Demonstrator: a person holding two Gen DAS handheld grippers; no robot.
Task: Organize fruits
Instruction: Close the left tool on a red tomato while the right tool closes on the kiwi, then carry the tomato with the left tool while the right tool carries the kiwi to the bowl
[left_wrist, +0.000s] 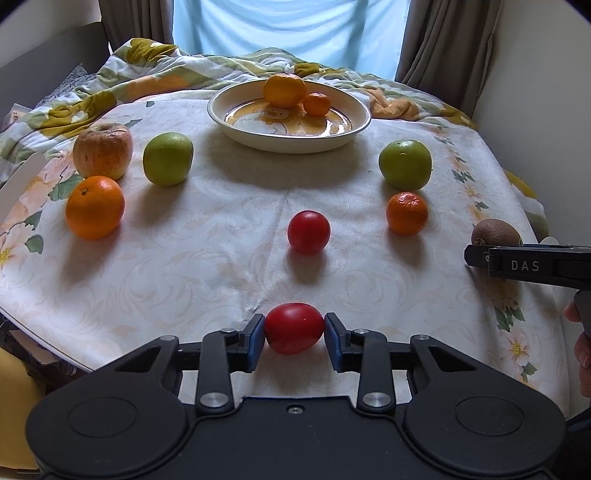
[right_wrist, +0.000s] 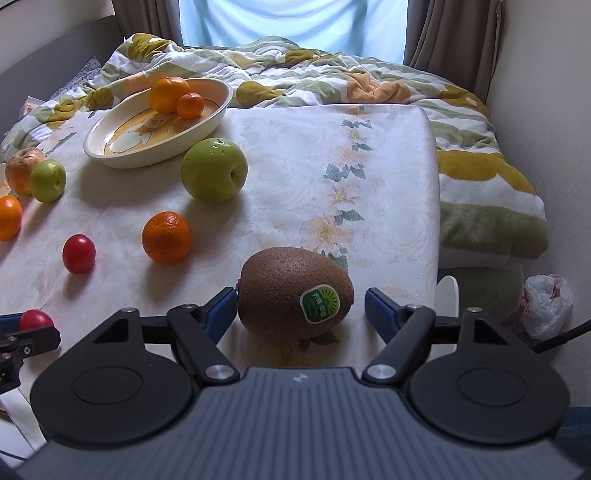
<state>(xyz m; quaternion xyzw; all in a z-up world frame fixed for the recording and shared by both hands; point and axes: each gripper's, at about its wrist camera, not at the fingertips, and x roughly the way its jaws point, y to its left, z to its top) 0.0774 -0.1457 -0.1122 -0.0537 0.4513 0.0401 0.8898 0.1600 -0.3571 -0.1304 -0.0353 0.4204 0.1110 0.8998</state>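
A: So, left hand-held gripper (left_wrist: 294, 334) first: clamped on a red tomato (left_wrist: 294, 333), blue pads (left_wrist: 256, 341) pressing both sides, low at six o'clock in the left wrist view.

B: And the right hand-held gripper (right_wrist: 300, 308)?

A: Parted around a brown kiwi (right_wrist: 294, 293) with a green sticker. Left pad touching or nearly touching the skin; right pad clearly apart from it. Not gripping. Kiwi resting on the cloth-covered counter (right_wrist: 295, 166), near its right edge.

B: Other fruit?

A: Spread over the counter, seen from the left wrist. Second red tomato (left_wrist: 308, 232) at centre. Small mandarin (left_wrist: 407, 213) at three o'clock of it, green apple (left_wrist: 405, 164) just beyond that. Out at nine to ten o'clock: an orange (left_wrist: 95, 206), a reddish apple (left_wrist: 102, 150), another green apple (left_wrist: 168, 158), close together.

B: Anything already gathered?

A: Cream bowl (left_wrist: 236, 125) at twelve o'clock, holding one orange (left_wrist: 284, 89) and one small mandarin (left_wrist: 317, 104), touching. Rumpled floral blanket (left_wrist: 147, 70) behind, curtained window (left_wrist: 288, 29) beyond.
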